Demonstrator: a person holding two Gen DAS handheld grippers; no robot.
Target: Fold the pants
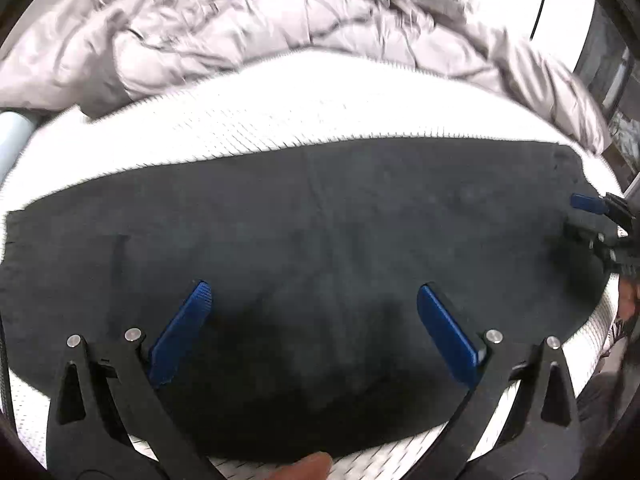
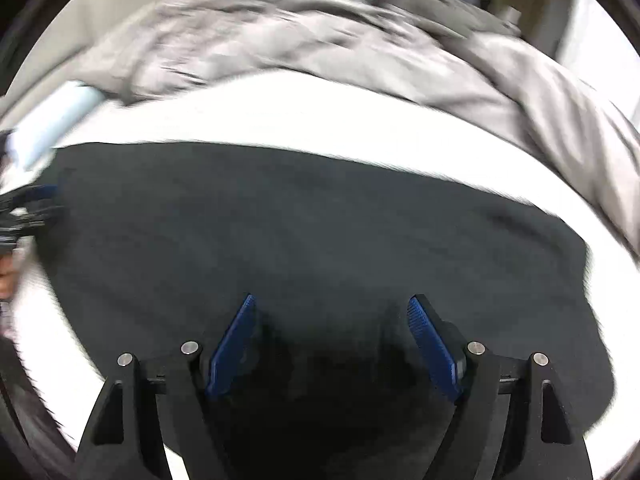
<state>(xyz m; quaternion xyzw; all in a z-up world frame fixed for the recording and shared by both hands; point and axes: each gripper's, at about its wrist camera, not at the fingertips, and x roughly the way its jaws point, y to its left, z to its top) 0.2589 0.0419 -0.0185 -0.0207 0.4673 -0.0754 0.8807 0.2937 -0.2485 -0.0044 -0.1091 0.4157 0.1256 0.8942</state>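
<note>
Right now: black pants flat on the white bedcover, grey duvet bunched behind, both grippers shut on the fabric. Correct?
Not quite. Both grippers are open, holding nothing: left gripper in the left wrist view, right gripper in the right wrist view. The black pants do lie flat on the white bedcover, grey duvet behind.

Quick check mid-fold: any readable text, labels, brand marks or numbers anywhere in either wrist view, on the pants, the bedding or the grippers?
None can be read.
Black pants: no tag, label or print shows.
White mattress cover: weave texture only.
Grey duvet: plain, motion-blurred.
Left gripper and right gripper: blue pads ribbed, no markings.
Background furniture: too blurred to tell.
</note>
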